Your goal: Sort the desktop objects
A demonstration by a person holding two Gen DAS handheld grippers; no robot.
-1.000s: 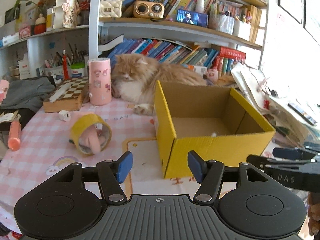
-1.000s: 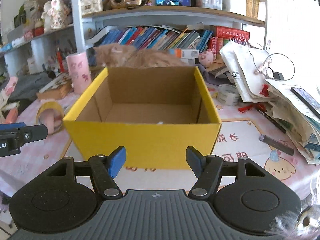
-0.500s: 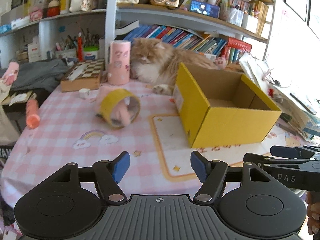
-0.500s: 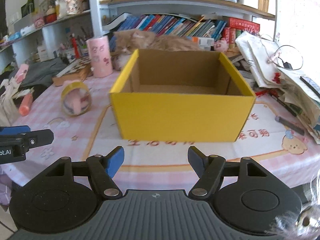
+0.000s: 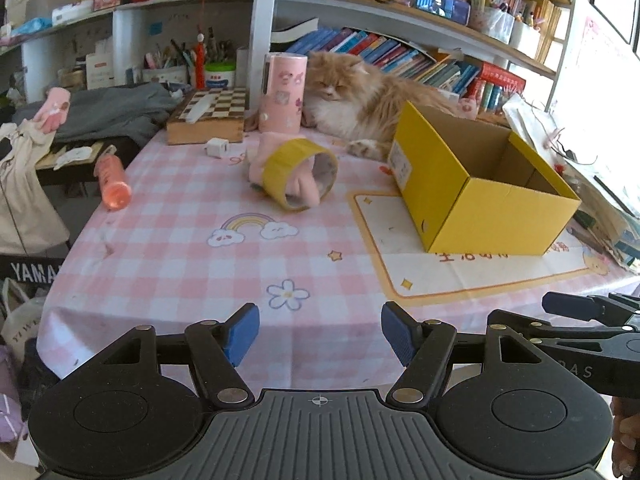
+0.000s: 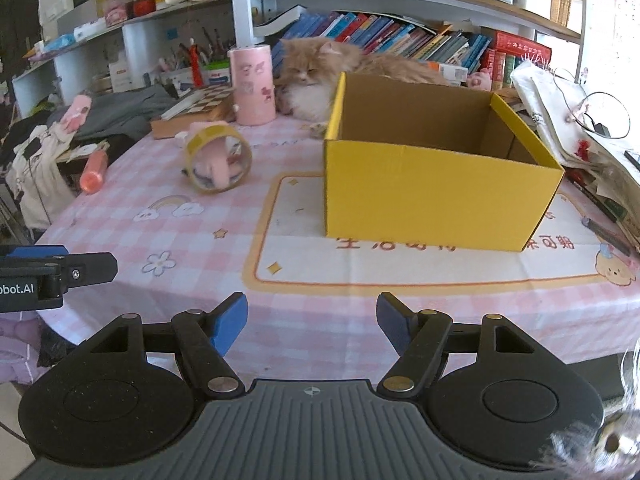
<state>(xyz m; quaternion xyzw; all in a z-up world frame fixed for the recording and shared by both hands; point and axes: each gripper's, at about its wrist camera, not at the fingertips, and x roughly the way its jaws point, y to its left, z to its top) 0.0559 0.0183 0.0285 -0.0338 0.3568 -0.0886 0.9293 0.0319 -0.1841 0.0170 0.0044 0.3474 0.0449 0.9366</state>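
Crowded bookshelves (image 5: 400,52) back a table under a pink-and-white checked cloth (image 5: 180,248), where a fluffy orange cat (image 5: 360,100) lies. An open yellow cardboard box (image 6: 432,184) stands right of centre. Left of it a yellow tape roll (image 5: 294,178) lies on edge, something soft and pink, perhaps plush, threaded through. Left gripper (image 5: 320,334) and right gripper (image 6: 312,322) hang at the near table edge, jaws parted, grasping nothing.
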